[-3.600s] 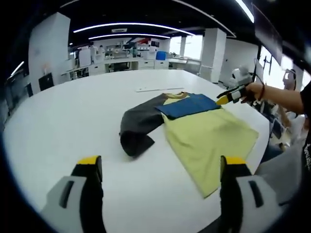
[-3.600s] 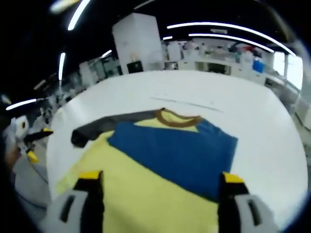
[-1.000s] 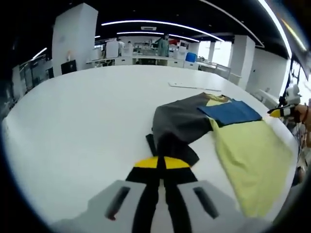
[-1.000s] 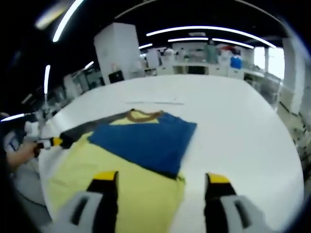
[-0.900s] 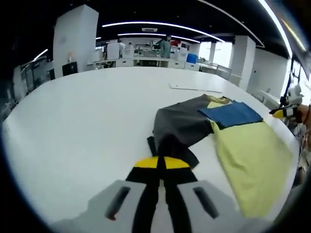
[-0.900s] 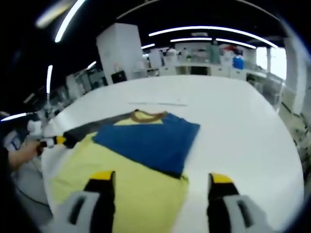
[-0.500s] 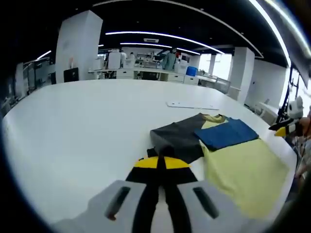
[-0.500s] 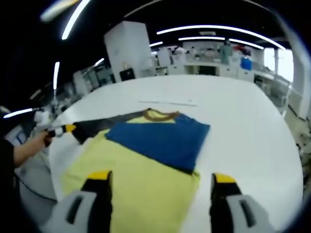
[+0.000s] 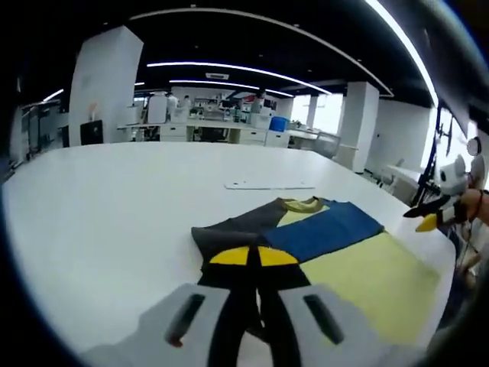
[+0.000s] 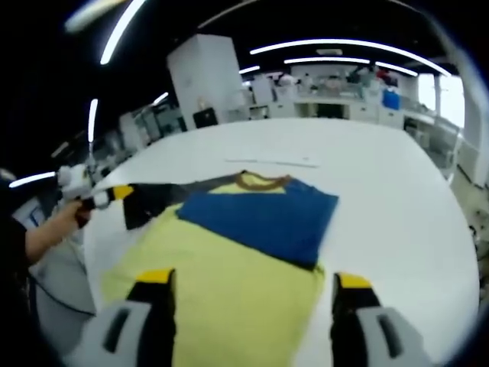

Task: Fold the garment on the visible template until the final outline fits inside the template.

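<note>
The left gripper (image 9: 254, 256), closed on the grey sleeve (image 9: 229, 237), folds it over the shirt (image 10: 229, 260); next it must lay the sleeve flat. The right gripper (image 10: 252, 287) hangs open.

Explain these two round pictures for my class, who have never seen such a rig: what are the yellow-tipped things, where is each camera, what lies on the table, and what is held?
A person holds a two-jaw gripper in each hand, and a fisheye camera rides on each, looking along its jaws. In the left gripper view, the left gripper is shut on the grey sleeve of a shirt. In the right gripper view, the right gripper is open above the shirt's yellow body and holds nothing; the left gripper also shows there at the left edge, in a hand. The shirt, with a blue sleeve folded across it, lies on a white table. A thin pale strip lies beyond the collar.
</note>
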